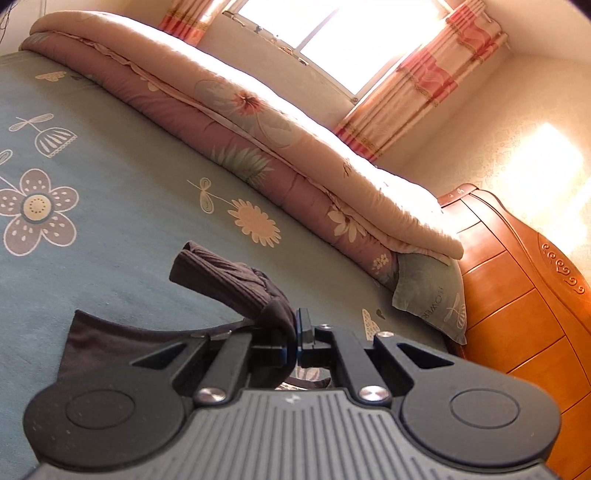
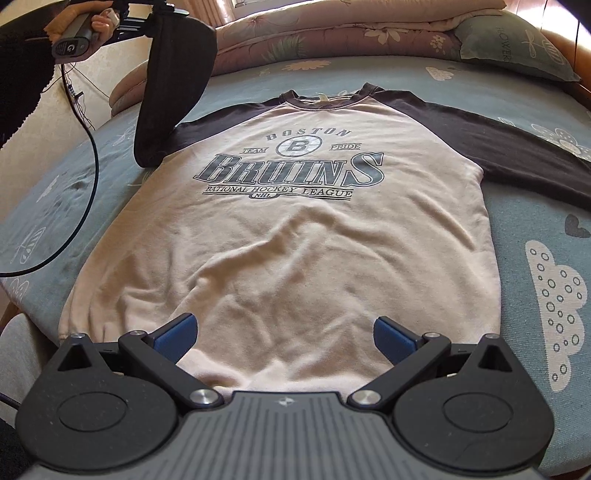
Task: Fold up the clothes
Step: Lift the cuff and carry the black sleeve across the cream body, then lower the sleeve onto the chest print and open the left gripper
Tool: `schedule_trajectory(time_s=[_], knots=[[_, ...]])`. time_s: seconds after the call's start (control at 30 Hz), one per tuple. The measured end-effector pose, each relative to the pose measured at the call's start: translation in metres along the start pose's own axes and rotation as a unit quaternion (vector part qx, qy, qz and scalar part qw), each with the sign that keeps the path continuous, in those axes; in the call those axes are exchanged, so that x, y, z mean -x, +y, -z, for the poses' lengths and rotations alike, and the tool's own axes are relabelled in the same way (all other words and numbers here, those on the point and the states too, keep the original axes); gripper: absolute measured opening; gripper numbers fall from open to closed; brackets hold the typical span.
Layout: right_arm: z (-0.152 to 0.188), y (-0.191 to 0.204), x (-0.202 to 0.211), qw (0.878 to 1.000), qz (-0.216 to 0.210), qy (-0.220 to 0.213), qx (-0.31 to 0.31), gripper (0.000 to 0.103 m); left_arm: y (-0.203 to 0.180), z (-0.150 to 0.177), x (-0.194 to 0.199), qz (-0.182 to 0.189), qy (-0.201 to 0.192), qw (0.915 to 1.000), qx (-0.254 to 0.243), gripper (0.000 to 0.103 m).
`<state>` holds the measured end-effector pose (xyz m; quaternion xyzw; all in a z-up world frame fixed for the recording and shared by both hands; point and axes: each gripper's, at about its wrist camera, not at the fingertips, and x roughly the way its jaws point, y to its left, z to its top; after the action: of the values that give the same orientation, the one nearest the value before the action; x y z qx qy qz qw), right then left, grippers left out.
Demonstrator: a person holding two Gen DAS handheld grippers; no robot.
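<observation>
A cream sweatshirt (image 2: 288, 258) with dark raglan sleeves and a "Boston Bruins" print lies flat, front up, on the bed. Its left dark sleeve (image 2: 173, 77) is lifted off the bed, and my left gripper (image 2: 155, 11) holds its end at the top left of the right wrist view. In the left wrist view my left gripper (image 1: 297, 341) is shut on the ribbed cuff (image 1: 236, 284) of that sleeve. The right sleeve (image 2: 517, 147) lies stretched out to the right. My right gripper (image 2: 284, 338) hovers open over the sweatshirt's hem, fingers (image 2: 175, 336) wide apart with nothing between them.
The bed has a blue-green flowered sheet (image 1: 110, 192). A folded quilt (image 1: 258, 122) and a pillow (image 1: 432, 291) lie along its far side, by a wooden headboard (image 1: 517, 295). A window with curtains (image 1: 424, 81) is behind. A hand (image 2: 81, 22) and a black cable (image 2: 92, 177) show at left.
</observation>
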<state>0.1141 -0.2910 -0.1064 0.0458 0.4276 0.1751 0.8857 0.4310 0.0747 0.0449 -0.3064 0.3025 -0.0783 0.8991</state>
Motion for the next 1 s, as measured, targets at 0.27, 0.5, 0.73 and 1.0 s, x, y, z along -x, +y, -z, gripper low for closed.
schedule_trajectory(time_s=[0.27, 0.5, 0.73, 1.0], knots=[[0.005, -0.011, 0.000, 1.000, 0.002, 0.000, -0.010, 0.103, -0.036, 0.025, -0.031, 0.022, 0.033, 0.9990, -0.019, 0.003], [0.008, -0.015, -0.001, 1.000, 0.003, 0.001, -0.016, 0.103, -0.051, 0.053, -0.059, 0.029, 0.067, 0.9971, -0.024, 0.003], [0.010, -0.020, -0.003, 1.000, 0.008, 0.007, -0.021, 0.103, -0.069, 0.082, -0.086, 0.024, 0.094, 0.9939, -0.052, 0.003], [0.011, -0.025, -0.004, 0.999, 0.013, 0.009, -0.028, 0.103, -0.080, 0.118, -0.121, 0.010, 0.136, 0.9881, -0.071, 0.003]])
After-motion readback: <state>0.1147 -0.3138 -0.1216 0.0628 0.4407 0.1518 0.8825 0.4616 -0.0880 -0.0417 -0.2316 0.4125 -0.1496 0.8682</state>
